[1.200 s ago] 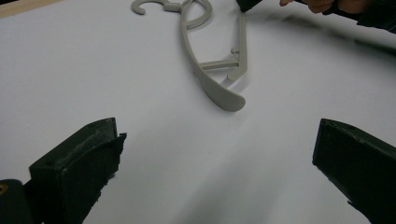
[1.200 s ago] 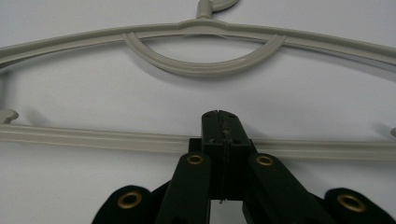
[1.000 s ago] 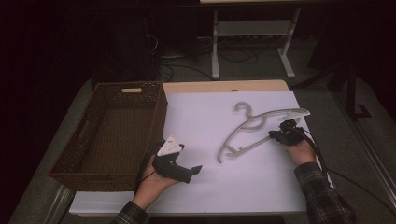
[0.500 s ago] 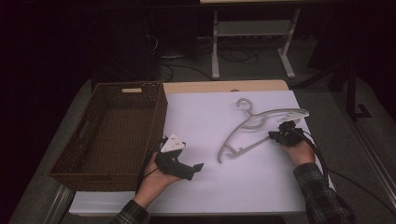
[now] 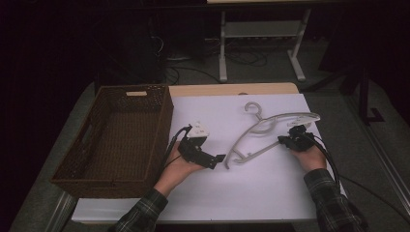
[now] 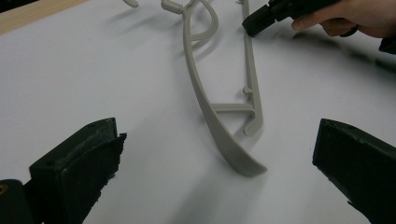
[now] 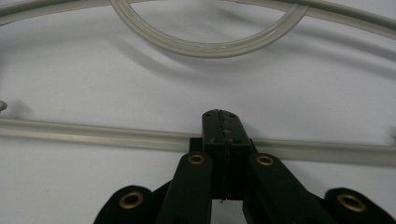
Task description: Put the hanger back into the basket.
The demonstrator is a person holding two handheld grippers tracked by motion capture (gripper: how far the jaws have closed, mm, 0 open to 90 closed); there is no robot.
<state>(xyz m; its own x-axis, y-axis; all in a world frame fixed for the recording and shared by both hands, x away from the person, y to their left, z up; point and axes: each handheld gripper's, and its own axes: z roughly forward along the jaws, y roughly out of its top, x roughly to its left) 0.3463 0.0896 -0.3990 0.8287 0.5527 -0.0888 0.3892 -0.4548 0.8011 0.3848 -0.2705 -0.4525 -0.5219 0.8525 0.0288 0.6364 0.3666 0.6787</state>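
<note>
A pale grey plastic hanger (image 5: 270,135) lies on the white table top (image 5: 212,116), its hook pointing away from me. In the left gripper view the hanger's (image 6: 198,88) near arm tip lies just ahead, between the wide-apart jaws. My left gripper (image 5: 217,161) is open with nothing in it, just left of that tip. My right gripper (image 5: 285,141) is shut, its tips resting on top of the hanger's straight lower bar (image 7: 93,133), which passes crosswise under them. The hanger's curved neck loop (image 7: 210,46) lies beyond.
A dark brown wicker basket (image 5: 162,123) stands on the left part of the table, next to my left hand. A wooden table edge (image 5: 227,89) runs along the back. Metal stand legs (image 5: 222,43) stand on the floor beyond it.
My left gripper has moved right, toward the hanger's near tip. The right gripper and hanger have hardly shifted.
</note>
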